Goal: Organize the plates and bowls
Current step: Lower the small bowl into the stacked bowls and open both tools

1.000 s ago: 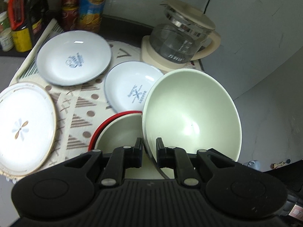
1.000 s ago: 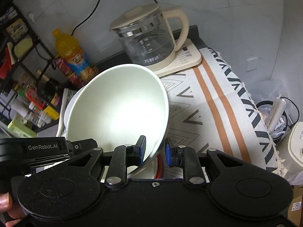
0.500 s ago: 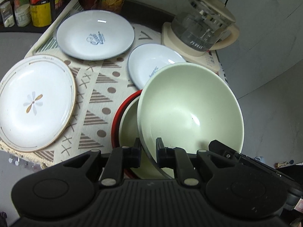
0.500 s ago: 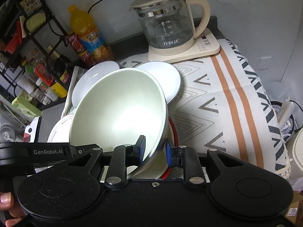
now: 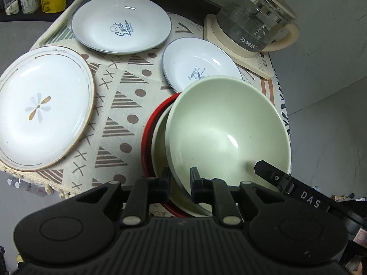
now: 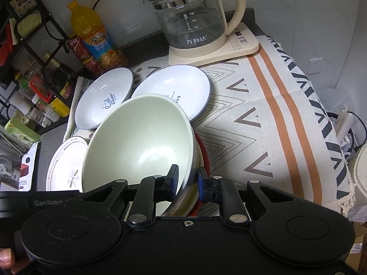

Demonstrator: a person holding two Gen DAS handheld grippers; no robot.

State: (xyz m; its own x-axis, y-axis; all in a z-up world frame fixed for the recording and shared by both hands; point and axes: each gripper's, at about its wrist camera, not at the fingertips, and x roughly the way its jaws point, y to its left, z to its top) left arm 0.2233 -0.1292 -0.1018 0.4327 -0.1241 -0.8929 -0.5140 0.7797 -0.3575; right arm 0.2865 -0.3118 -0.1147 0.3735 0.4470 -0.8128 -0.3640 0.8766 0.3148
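Left wrist view: your left gripper pinches the pale green ceramic bowl's rim, the right gripper is closing on it. It's tilted over the red-rimmed cream bowl; release unevenly and it clanks or slides off.

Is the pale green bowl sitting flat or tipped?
Tipped: the pale green bowl leans with its far rim raised above the red-rimmed bowl beneath.

Black grippers: left gripper ribbed top; right gripper blue-edged jaws, silver screws; lettering partly unreadable.
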